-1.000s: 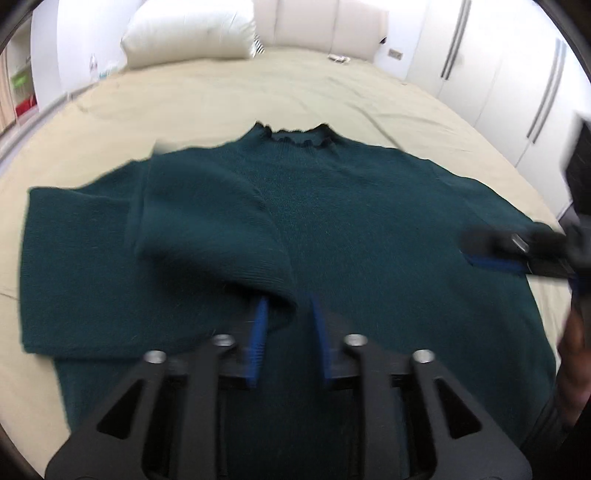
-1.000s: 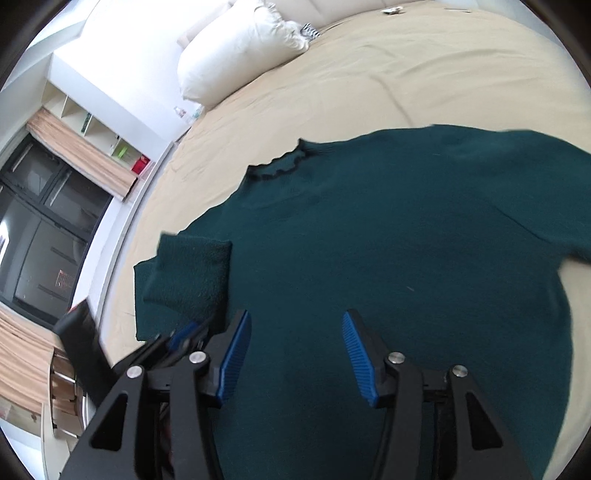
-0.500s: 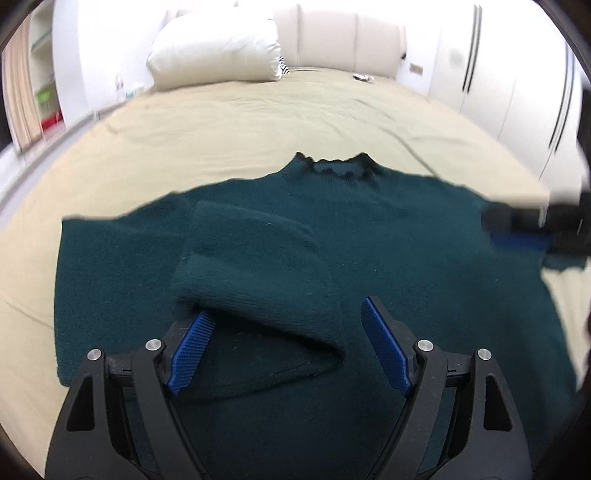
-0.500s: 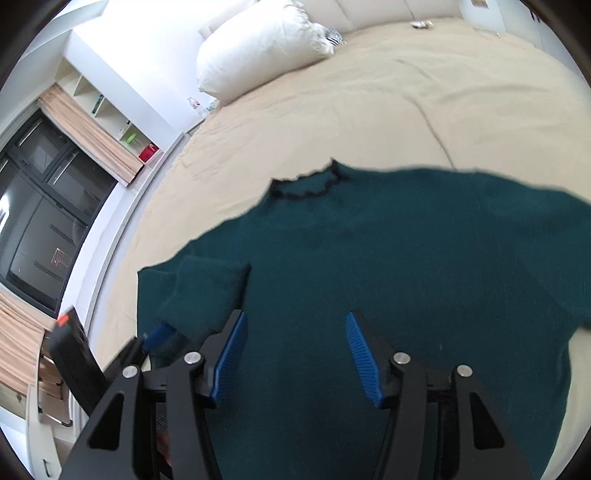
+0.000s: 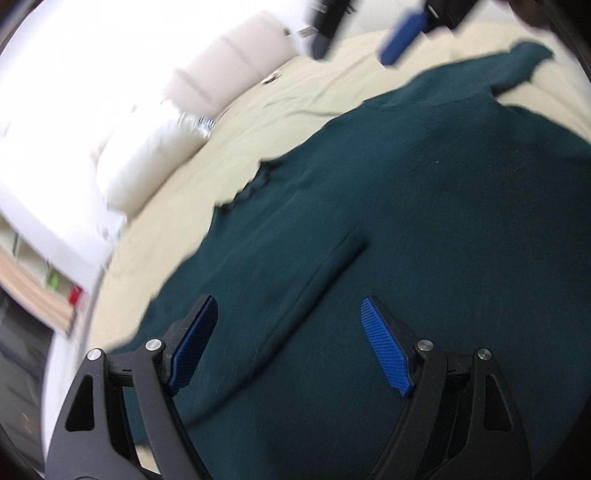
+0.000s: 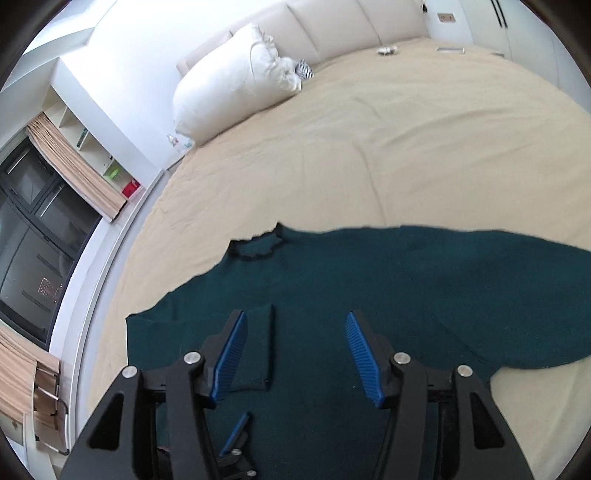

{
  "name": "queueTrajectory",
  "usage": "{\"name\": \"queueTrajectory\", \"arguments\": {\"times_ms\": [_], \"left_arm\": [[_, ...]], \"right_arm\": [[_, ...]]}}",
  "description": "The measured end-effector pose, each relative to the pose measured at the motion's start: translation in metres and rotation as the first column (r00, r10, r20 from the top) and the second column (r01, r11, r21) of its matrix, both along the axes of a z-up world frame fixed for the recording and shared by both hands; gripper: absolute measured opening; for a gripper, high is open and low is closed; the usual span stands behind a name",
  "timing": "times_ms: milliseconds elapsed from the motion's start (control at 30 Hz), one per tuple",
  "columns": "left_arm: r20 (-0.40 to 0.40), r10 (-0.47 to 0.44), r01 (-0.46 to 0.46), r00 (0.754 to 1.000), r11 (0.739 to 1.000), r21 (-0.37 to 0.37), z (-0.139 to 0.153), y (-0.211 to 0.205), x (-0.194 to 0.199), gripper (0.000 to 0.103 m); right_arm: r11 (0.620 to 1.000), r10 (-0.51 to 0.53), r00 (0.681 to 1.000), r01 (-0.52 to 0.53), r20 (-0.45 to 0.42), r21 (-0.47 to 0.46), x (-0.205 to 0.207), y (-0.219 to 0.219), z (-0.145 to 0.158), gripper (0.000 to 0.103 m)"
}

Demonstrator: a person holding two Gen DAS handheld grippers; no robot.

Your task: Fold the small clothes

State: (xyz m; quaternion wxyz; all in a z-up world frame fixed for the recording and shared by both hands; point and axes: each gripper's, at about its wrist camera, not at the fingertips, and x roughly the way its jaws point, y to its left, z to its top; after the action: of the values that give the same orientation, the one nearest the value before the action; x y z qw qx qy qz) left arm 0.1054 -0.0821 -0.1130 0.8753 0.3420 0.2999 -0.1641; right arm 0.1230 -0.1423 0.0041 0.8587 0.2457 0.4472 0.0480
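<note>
A dark teal sweater [image 6: 406, 288] lies flat on the beige bed [image 6: 369, 147], with its frilled collar [image 6: 258, 247] pointing at the pillow. One sleeve [image 6: 260, 332] is folded in over the body; the left wrist view shows the same sleeve [image 5: 266, 280], blurred. The other sleeve [image 6: 535, 295] is spread out sideways. My left gripper [image 5: 287, 300] hovers open over the folded sleeve, nothing between its pads. My right gripper [image 6: 295, 314] is also open above the sweater's body, and holds nothing. One of its blue pads [image 5: 400, 35] shows at the top of the left wrist view.
A white pillow [image 6: 240, 85] leans on the padded headboard [image 6: 332, 33]. Small items [image 6: 386, 50] lie at the bed's far end. Shelves [image 6: 92, 147] and a dark window [image 6: 33, 240] stand along the bed's left side. Bare sheet stretches beyond the collar.
The left gripper opened and let the sleeve's cuff drop onto the body, then rolled and swung sideways. The right gripper drew back and rose a little.
</note>
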Motion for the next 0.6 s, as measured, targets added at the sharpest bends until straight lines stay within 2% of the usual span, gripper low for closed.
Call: {"name": "queueTrajectory", "arguments": {"times_ms": [33, 100, 167, 233, 267, 333, 400, 467, 500, 600], "left_arm": [[-0.025, 0.023, -0.024, 0.999, 0.999, -0.047, 0.004, 0.012, 0.000, 0.080], [-0.085, 0.089, -0.103, 0.992, 0.980, -0.173, 0.014, 0.045, 0.002, 0.080], [-0.145, 0.145, -0.183, 0.979, 0.937, -0.297, 0.022, 0.077, 0.007, 0.080], [-0.215, 0.204, -0.281, 0.955, 0.857, -0.433, 0.032, 0.117, 0.013, 0.080], [-0.257, 0.223, -0.326, 0.940, 0.804, -0.498, 0.035, 0.137, 0.016, 0.080], [-0.314, 0.241, -0.387, 0.918, 0.715, -0.582, 0.037, 0.167, 0.020, 0.080], [-0.340, 0.247, -0.415, 0.907, 0.649, -0.637, 0.040, 0.190, 0.019, 0.080], [-0.358, 0.256, -0.438, 0.898, 0.588, -0.680, 0.042, 0.210, 0.017, 0.080], [-0.368, 0.261, -0.450, 0.893, 0.558, -0.697, 0.042, 0.219, 0.017, 0.080], [-0.390, 0.280, -0.480, 0.877, 0.491, -0.727, 0.044, 0.244, 0.014, 0.080]], "right_arm": [[1.000, 0.024, 1.000, -0.024, -0.008, 0.019, 0.003, 0.006, -0.004, 0.059], [0.995, 0.085, 0.996, -0.082, -0.042, 0.052, 0.016, 0.021, -0.017, 0.059], [0.987, 0.148, 0.985, -0.141, -0.093, 0.076, 0.031, 0.038, -0.033, 0.059], [0.983, 0.177, 0.973, -0.165, -0.149, 0.085, 0.045, 0.050, -0.051, 0.058], [0.983, 0.175, 0.969, -0.161, -0.175, 0.091, 0.051, 0.054, -0.059, 0.058], [0.981, 0.177, 0.961, -0.155, -0.211, 0.119, 0.061, 0.058, -0.073, 0.055], [0.983, 0.168, 0.954, -0.142, -0.250, 0.120, 0.067, 0.061, -0.084, 0.050], [0.982, 0.166, 0.956, -0.138, -0.242, 0.128, 0.068, 0.064, -0.086, 0.047], [0.979, 0.178, 0.955, -0.148, -0.236, 0.136, 0.069, 0.066, -0.086, 0.041], [0.977, 0.207, 0.950, -0.189, -0.235, 0.094, 0.072, 0.076, -0.084, 0.022]]}}
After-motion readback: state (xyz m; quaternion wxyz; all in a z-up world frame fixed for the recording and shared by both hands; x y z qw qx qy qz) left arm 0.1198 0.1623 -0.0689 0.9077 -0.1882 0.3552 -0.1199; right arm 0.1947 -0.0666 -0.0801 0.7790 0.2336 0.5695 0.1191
